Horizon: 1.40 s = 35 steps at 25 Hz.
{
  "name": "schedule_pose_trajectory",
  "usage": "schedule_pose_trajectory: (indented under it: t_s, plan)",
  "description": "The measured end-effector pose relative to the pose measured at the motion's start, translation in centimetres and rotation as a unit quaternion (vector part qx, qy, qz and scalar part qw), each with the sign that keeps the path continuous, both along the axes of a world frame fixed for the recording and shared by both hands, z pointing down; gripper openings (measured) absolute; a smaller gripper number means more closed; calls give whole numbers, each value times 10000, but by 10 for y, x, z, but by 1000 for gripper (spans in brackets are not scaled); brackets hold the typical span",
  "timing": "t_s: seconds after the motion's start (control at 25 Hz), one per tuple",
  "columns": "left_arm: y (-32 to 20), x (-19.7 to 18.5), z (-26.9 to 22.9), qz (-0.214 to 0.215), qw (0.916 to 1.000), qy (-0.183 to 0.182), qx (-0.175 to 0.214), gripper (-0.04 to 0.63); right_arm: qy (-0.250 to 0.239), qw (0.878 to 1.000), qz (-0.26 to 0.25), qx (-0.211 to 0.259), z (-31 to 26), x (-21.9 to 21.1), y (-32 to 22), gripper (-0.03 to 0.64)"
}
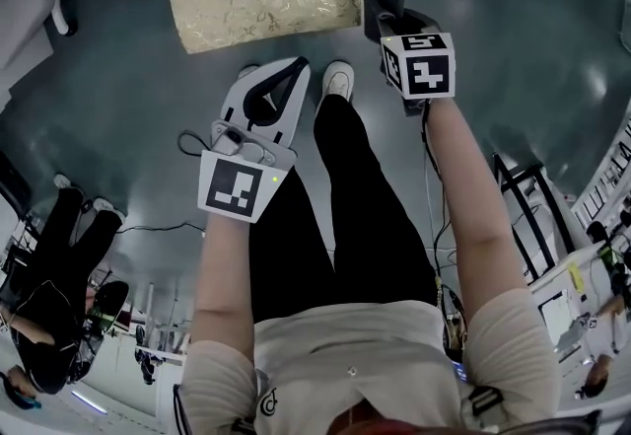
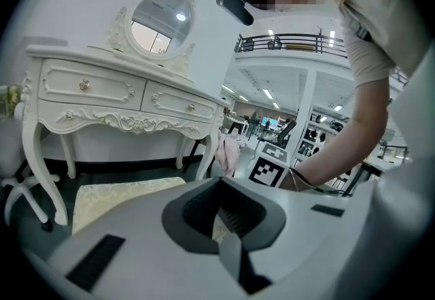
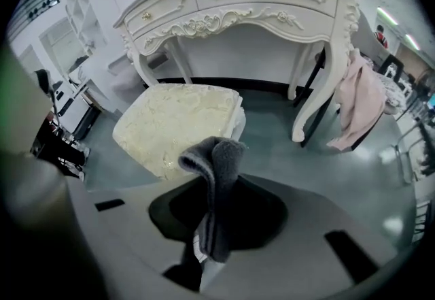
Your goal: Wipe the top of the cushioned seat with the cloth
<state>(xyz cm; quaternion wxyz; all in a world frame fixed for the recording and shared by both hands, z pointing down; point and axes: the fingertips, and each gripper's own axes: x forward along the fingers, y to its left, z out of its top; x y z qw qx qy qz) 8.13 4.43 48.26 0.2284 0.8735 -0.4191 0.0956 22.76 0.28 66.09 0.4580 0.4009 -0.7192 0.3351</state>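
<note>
On the floor just ahead of the right hand-held gripper stood one seat, cream with a leafy pattern. That hand-held gripper was clamped on one folded dark grey cloth, held near the seat. The left hand-held gripper was closed and empty.

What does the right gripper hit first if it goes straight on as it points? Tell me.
Most likely the top of the cushioned seat, near its right edge. It lies just beyond the cloth held in the right gripper. Depth is unclear.
</note>
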Motion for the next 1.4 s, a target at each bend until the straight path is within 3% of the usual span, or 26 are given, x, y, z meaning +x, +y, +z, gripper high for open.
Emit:
schedule_pose_trajectory:
  t_s: [0.36, 0.56, 0.72, 0.92, 1.08, 1.28, 1.4]
  plan:
    - [-8, -32, -83, -46, 9987, -88, 494, 14, -506, 9964, 11, 682, -114, -31, 3, 80]
    - [-23, -66, -154, -241, 9951, -239, 932, 14, -797, 9884, 112, 1287, -206, -57, -10, 80]
    - [-26, -93, -207, -498, 9932, -406, 972, 14, -1027, 9780, 26, 1817, -285, -77, -19, 80]
    - [-26, -118, -282, -567, 9884, -301, 1375, 14, -1322, 9561, -97, 2614, -387, -99, -39, 78]
    - [-22, -131, -344, -578, 9819, -438, 1752, 14, -1521, 9354, -163, 3189, -466, -110, -42, 80]
    - [-19, -142, -412, -672, 9707, -649, 2213, 14, -1702, 9101, -269, 3768, -545, -115, -34, 80]
    - [-21, -147, -452, -747, 9639, -566, 2493, 14, -1786, 8916, -342, 4147, -592, -117, -30, 79]
